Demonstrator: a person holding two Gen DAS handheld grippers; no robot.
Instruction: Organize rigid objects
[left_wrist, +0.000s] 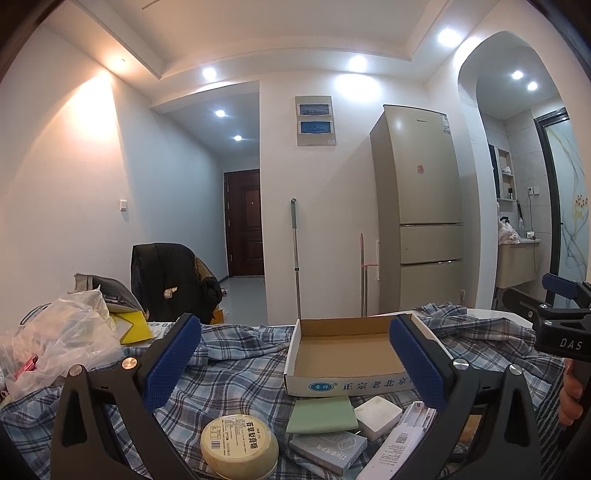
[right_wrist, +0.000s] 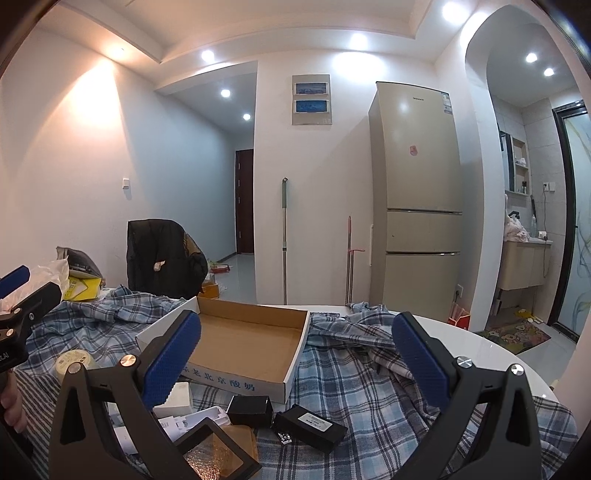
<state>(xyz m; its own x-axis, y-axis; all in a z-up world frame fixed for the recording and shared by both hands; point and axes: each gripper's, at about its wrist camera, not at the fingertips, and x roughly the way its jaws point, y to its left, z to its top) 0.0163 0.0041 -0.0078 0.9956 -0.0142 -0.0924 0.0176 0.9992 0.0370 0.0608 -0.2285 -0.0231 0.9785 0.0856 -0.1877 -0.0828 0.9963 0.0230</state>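
Left claw (left_wrist: 295, 365): 2 blue ribbed pads on black arms, standing wide apart, gripping nothing, hovering over the near items. Right claw (right_wrist: 295, 365): same build, also spread wide and carrying nothing.

Cardboard box (left_wrist: 343, 350): shallow, rectangular, brown inside, white outside with blue printed characters, sitting open and empty on a blue-and-white plaid cloth (left_wrist: 236, 354) that is covering the white round tabletop (right_wrist: 480, 339).

Items lying on the cloth just in front of the box:
- Round tub (left_wrist: 239, 445), cream plastic, labelled lid, at the left.
- Green flat pad (left_wrist: 319, 413), touching the box's front wall.
- White square block (left_wrist: 376, 415), smooth, rounded corners.
- Grey printed carton (left_wrist: 328, 450), flat.
- White long carton (left_wrist: 399, 439), partly hidden by the left claw's right arm.
- 2 black boxes (right_wrist: 249, 406) (right_wrist: 314, 428), matte, rectangular.
- Black frame (right_wrist: 218, 450) holding a shiny film, half behind the right claw's left arm.

Surroundings: crumpled plastic bags (left_wrist: 62, 332) at the left, a chair with a black jacket (left_wrist: 166, 280), a beige fridge (left_wrist: 421, 206), a mop (left_wrist: 295, 258) leaning on the wall.
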